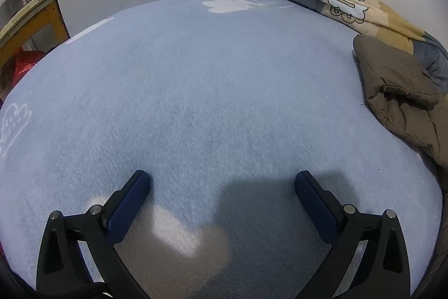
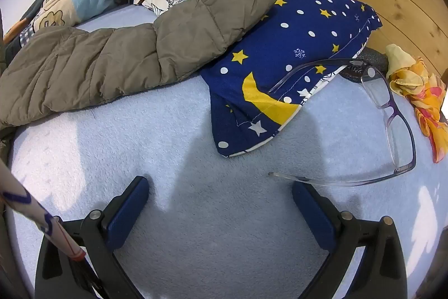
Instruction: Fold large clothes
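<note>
Left tool (image 1: 222, 181): jaws spread wide, nothing between them, over bare pale-blue fleece bed cover (image 1: 196, 80). Right tool (image 2: 219, 187): likewise wide apart and empty. Olive quilted jacket (image 2: 117, 55) lies unfolded across the bed, one end draped on the star-and-moon pillow (image 2: 302, 27). Clear-framed glasses (image 2: 392, 114) near right tool's right finger.

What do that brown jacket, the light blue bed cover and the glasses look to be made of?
Brown jacket: likely thin matte nylon or polyester with padding, given its puffy stitched panels.
Light blue bed cover: probably fleece, with a fuzzy nap.
Glasses: seemingly clear glossy plastic, with purple-tinted see-through frames.
</note>
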### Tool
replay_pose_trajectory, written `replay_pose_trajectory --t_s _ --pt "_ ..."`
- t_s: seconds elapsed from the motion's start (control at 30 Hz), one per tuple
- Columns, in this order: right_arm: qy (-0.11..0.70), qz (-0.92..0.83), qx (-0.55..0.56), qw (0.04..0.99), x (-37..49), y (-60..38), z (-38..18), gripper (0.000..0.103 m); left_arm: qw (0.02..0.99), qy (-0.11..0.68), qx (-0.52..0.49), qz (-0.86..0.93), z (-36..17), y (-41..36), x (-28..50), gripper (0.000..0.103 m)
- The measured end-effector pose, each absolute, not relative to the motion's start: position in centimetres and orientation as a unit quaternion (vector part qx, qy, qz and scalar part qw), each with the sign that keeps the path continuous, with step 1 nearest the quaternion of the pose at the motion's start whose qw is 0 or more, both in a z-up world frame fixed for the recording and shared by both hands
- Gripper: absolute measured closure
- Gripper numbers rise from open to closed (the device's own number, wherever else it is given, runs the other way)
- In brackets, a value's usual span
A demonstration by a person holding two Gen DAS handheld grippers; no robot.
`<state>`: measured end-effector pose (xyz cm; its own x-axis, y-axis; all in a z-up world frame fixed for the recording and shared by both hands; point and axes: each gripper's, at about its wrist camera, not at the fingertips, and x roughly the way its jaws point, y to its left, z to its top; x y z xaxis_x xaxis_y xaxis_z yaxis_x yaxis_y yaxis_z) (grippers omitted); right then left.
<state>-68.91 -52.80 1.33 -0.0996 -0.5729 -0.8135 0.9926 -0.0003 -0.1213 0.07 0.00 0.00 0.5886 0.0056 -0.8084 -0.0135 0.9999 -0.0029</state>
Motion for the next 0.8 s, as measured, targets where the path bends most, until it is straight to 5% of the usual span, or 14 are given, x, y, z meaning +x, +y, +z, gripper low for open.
replay_pose_trajectory --t_s 0.5,0.8 --pt "0.358 -0.629 0.336 0.602 -69.7 -51.9 2.6 0.0 0.886 0.461 -0.006 -0.039 2.2 2.0 -4.9 0.0" --pt "0.313 -0.66 0.281 0.622 -67.5 -46.2 11.3 0.004 0.941 0.323 0.006 -0.101 13.5 1.0 -17.1 0.0"
